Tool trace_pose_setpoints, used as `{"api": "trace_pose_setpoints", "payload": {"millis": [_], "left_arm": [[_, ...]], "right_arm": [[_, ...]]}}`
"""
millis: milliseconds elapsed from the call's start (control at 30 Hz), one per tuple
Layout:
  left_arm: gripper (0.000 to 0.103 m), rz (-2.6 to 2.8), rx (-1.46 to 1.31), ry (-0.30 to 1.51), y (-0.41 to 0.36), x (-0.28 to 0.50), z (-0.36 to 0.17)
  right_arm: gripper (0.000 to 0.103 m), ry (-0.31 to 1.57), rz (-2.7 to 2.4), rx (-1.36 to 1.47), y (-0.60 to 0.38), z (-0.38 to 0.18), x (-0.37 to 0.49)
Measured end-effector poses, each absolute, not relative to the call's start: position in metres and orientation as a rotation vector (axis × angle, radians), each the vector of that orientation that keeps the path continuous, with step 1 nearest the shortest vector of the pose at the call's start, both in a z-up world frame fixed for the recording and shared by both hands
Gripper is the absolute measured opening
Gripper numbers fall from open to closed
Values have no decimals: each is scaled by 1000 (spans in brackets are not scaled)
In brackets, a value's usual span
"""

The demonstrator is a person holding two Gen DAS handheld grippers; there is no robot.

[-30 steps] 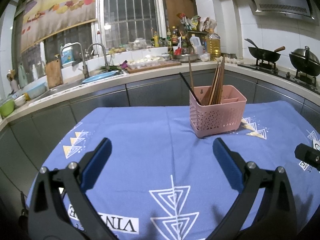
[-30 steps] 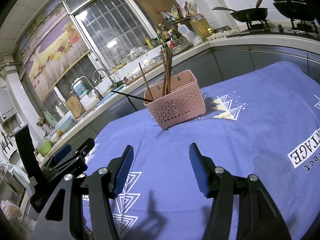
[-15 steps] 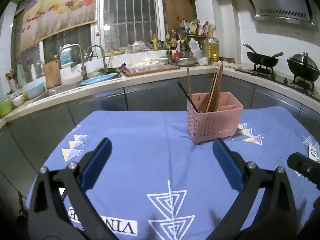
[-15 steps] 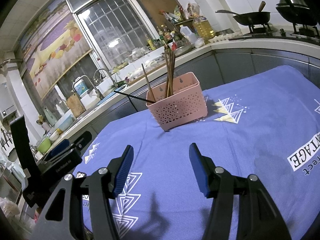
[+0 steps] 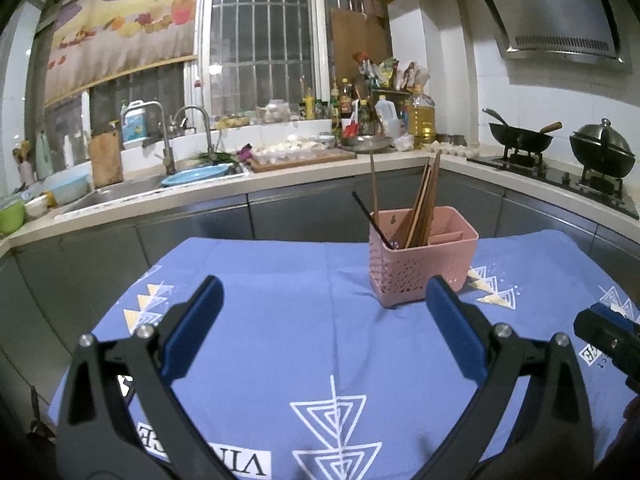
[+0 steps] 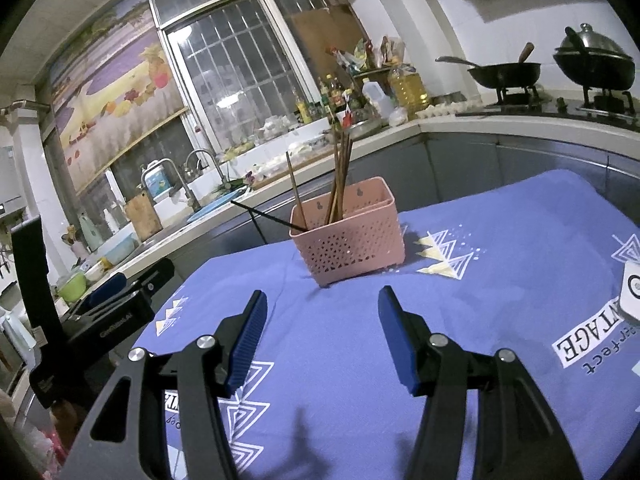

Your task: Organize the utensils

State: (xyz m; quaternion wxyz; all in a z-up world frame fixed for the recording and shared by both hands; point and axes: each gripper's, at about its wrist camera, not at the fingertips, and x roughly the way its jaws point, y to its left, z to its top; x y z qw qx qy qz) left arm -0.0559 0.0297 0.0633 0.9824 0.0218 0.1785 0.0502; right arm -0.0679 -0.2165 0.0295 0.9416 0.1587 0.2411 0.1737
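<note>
Chopsticks [image 5: 420,204] upright in pink basket [image 5: 424,270]

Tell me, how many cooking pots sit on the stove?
2: an open black wok with a handle, and beside it, nearer the right edge, a lidded pot. Others may lie outside the view.

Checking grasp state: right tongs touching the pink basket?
Apart. Right wrist view shows the right tongs open over bare blue cloth, short of the pink basket.

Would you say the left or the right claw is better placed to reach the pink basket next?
Probably the right claw: open, empty, with the pink basket nearly straight ahead. The basket sits right of the left claw.
</note>
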Motion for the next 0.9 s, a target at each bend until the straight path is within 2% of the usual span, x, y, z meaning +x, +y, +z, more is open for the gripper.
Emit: {"api": "trace_pose_setpoints", "payload": {"millis": [900], "left_arm": [[97,161,45,354,32,-57,65]], "right_arm": [[59,491,347,330,-221,31,-66]]}}
